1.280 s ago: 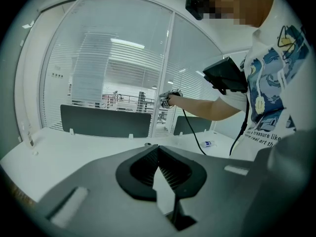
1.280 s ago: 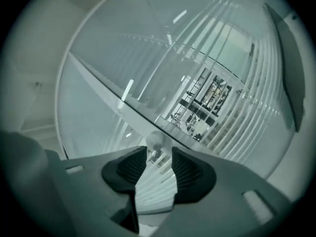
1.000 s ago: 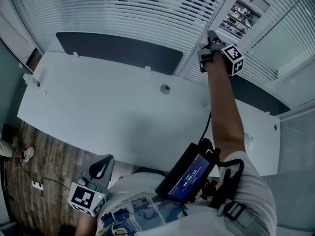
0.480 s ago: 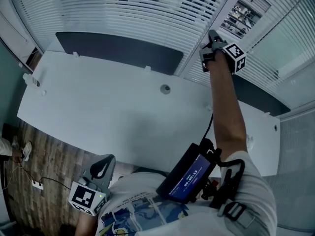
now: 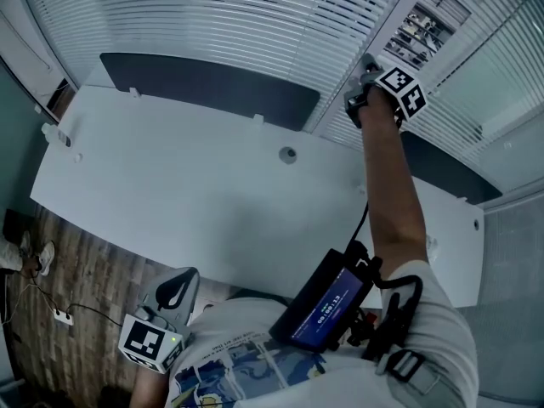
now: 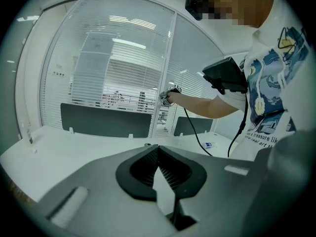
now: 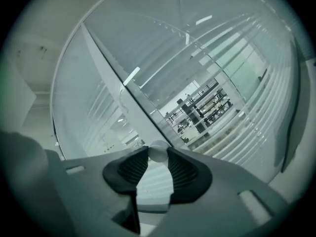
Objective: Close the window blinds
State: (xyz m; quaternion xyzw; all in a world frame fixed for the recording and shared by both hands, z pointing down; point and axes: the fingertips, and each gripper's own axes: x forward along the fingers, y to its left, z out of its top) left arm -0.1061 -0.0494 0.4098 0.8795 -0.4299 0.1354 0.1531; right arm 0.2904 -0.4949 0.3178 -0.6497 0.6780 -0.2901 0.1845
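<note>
Head view, item one: my right gripper (marker cube on its back), raised at arm's length against the white upright window-frame post.

Item two: white horizontal-slat window blinds, hanging along the far edge of the desk on both sides of that post. The slats of the wide left panel lie nearly flat against each other. The narrow strip by the post is still gapped, and shelving shows through it.

Item three: clear, round-tipped plastic blind wand, seen in the right gripper view. It sits between the tips of my right jaws, which have just been closing; both ribbed pads press on it.

Item four: my left gripper, held low by my waist and well apart from the blinds. In the left gripper view its pads meet at the tips, with nothing between them.

Item five: long white desk top, with a small round grey grommet near its middle.

Item six: dark grey partition panel, standing upright along the desk's far edge, below the blinds.

Item seven: black box with a lit blue screen, strapped at my right side with a cable running up my arm.

Item eight: brown wood-plank floor, left of the desk.
</note>
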